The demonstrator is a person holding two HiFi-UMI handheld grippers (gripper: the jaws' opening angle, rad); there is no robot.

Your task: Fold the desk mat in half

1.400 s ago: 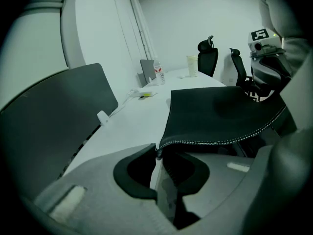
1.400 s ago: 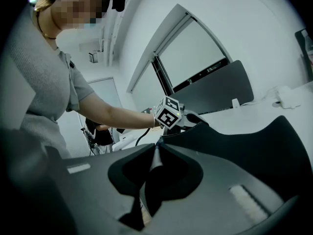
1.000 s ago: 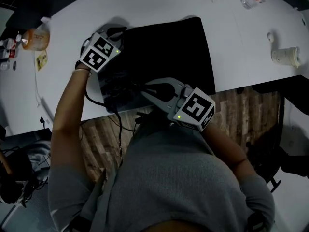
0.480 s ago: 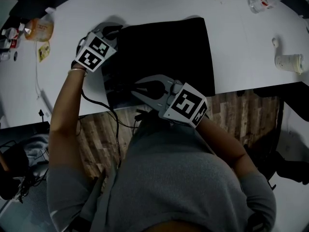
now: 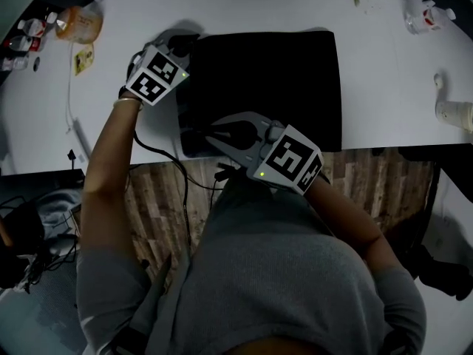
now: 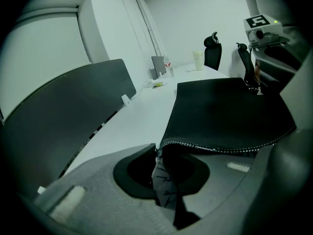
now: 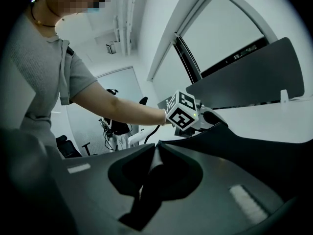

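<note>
A black desk mat (image 5: 273, 80) lies on the white table (image 5: 384, 72) with its near edge at the table's front. My left gripper (image 5: 186, 44) is shut on the mat's far left corner, where a stitched hem (image 6: 215, 148) runs out from between its jaws. At the near left corner, my right gripper (image 5: 211, 134) is shut on the mat's edge (image 7: 274, 153). In the right gripper view the left gripper's marker cube (image 7: 182, 110) shows beyond the mat. The mat's left edge is lifted off the table between the two grips.
An orange bottle (image 5: 80, 22) and a yellow note (image 5: 83, 58) lie at the table's far left, and a cable (image 5: 70, 102) runs beside them. A paper cup (image 5: 454, 113) and a small bottle (image 5: 425, 17) stand right. A dark divider panel (image 6: 73, 106) runs along the table's far side.
Both grippers have shifted across the table with the mat's left edge still in their jaws. The head view has swung, so the table's things sit elsewhere in the picture.
</note>
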